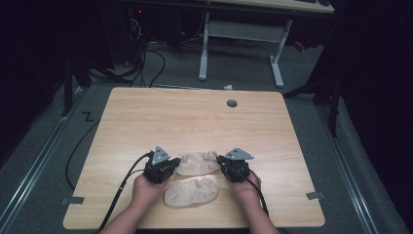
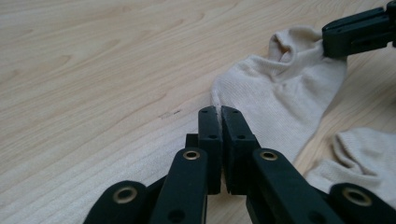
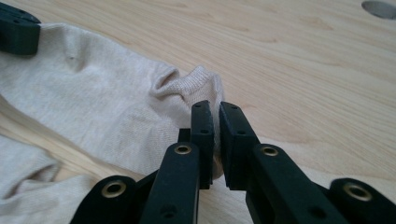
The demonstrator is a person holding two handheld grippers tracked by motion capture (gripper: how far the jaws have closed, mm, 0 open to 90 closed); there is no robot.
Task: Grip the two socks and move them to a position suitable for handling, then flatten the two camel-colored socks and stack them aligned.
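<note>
Two beige ankle socks lie on the wooden table (image 1: 195, 117). The farther sock (image 1: 197, 163) is stretched between both grippers. My left gripper (image 1: 171, 167) is shut on its toe end (image 2: 219, 100), pinching the edge between the jaws. My right gripper (image 1: 221, 163) is shut on its cuff end (image 3: 205, 86), fabric squeezed between the jaws. In the left gripper view the sock (image 2: 280, 98) runs up to the right gripper's jaw (image 2: 359, 30). The nearer sock (image 1: 191, 191) lies loose between the person's hands, also seen in the gripper views (image 2: 369, 149) (image 3: 32, 182).
A round grey cable hole (image 1: 232, 103) sits near the table's far edge. Cables trail from both grippers toward the front edge. Another desk's white legs (image 1: 203, 48) and floor cables lie beyond the table.
</note>
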